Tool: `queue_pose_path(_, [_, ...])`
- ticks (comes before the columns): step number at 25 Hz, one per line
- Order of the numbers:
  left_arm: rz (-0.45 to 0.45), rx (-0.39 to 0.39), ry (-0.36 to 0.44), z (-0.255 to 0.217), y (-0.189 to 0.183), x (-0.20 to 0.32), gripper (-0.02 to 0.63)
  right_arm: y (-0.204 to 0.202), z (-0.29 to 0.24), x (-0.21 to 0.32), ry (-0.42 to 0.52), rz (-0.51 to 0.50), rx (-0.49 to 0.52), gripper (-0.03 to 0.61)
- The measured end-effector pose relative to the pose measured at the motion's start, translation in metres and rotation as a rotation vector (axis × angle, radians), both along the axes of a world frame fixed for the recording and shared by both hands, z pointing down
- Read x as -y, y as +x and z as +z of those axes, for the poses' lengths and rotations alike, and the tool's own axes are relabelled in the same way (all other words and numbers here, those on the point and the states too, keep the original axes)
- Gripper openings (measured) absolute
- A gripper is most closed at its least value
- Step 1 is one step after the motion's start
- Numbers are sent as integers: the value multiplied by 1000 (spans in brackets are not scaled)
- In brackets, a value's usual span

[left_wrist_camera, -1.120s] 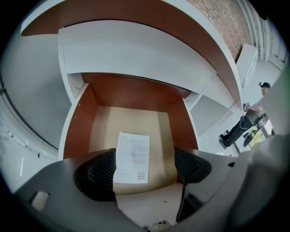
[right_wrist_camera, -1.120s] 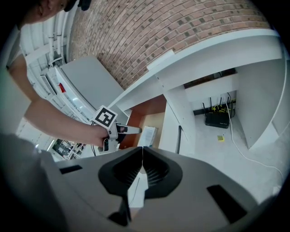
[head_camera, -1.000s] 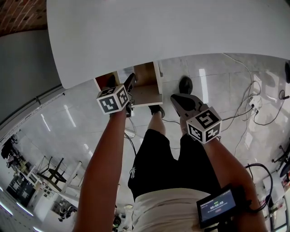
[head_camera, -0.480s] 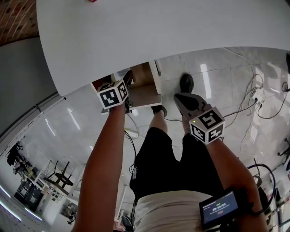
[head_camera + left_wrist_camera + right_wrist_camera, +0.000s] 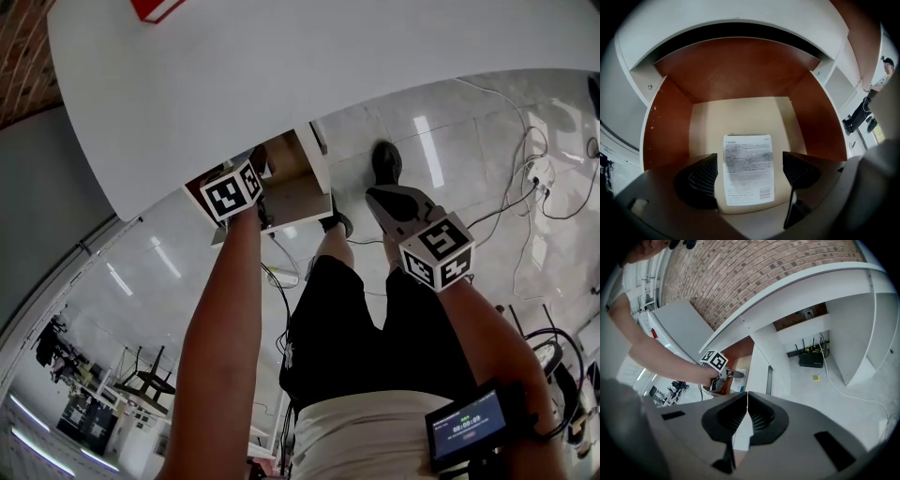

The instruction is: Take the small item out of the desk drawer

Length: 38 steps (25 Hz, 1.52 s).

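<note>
One white box [image 5: 748, 169] in drawer [image 5: 740, 70], small print unreadable.

A red object [image 5: 155, 7] sits at the far left corner of the white bench [image 5: 328, 66]. Cables [image 5: 539, 187] trail over the tiled floor [image 5: 441, 141] off its right edge, and a black router [image 5: 812, 360] stands under it.

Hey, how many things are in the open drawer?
1: a white printed packet lies flat on the drawer floor, toward its front. The drawer's front corners are hidden.
</note>
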<state>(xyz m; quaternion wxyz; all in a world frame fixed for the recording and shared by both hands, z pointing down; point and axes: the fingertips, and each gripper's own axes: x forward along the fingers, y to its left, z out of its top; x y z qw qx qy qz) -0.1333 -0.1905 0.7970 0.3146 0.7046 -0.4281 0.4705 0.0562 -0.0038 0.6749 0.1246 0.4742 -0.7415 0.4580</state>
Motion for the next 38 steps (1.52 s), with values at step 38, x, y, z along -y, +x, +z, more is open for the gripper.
queue_pose_path(38, [62, 1, -55, 4, -4, -23, 382, 4, 7, -4, -31, 8, -8, 6])
